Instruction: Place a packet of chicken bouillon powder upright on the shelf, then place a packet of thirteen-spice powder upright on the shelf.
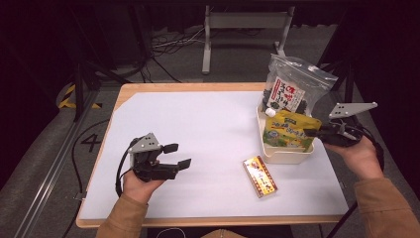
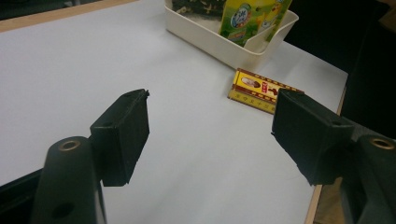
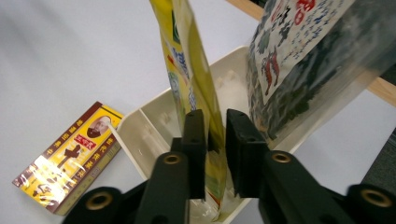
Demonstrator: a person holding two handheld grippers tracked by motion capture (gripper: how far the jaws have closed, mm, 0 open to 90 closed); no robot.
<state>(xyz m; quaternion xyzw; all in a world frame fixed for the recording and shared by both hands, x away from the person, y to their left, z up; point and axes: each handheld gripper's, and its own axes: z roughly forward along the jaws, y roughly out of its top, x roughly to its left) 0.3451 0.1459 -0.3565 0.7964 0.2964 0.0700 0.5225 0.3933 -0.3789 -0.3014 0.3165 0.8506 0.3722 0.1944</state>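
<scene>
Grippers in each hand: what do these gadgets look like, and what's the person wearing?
Both are black hand-held tools. The left gripper has two blocky, flat-faced black jaws, brass-coloured rivets at their bases, a grey three-cornered plate with small holes on top, and a black cable looping from its back. The right gripper carries the same grey plate and a trailing black cable. The sleeves are tan.
</scene>
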